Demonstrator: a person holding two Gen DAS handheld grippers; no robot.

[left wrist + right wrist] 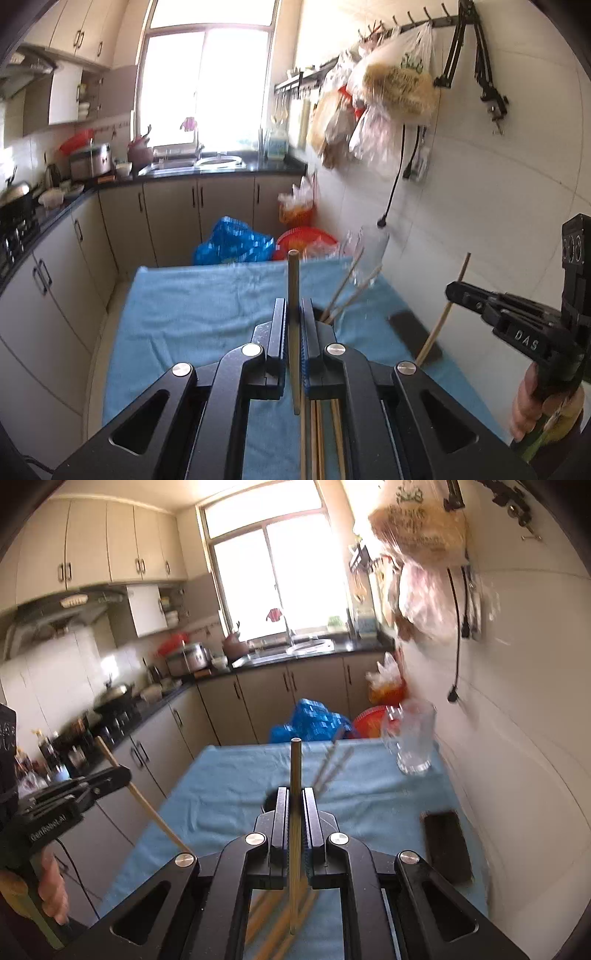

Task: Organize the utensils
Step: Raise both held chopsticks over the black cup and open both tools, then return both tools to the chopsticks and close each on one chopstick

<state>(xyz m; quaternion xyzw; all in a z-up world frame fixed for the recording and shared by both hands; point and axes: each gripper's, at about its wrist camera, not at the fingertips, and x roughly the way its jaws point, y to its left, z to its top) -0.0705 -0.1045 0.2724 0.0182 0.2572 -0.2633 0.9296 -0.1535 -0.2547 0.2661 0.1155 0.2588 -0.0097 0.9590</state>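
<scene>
My left gripper (294, 314) is shut on a wooden chopstick (293, 280) that stands upright between its fingers above the blue cloth (207, 310). My right gripper (295, 797) is shut on another chopstick (295, 768), also held upright. Each gripper shows in the other's view: the right one (452, 290) at the right with its chopstick (441, 325), the left one (123, 773) at the left with its chopstick (147, 806). Several loose chopsticks (319, 435) lie on the cloth below the grippers; they also show in the right wrist view (273, 919). Two more chopsticks (351, 286) lean out of a dark holder just behind my left gripper.
A clear glass (415, 734) stands at the cloth's far right corner by the tiled wall. A dark flat block (447, 845) lies on the right side of the cloth. A blue bag (232, 243) and red basin (303, 240) sit beyond the table. Cabinets (55, 280) run along the left.
</scene>
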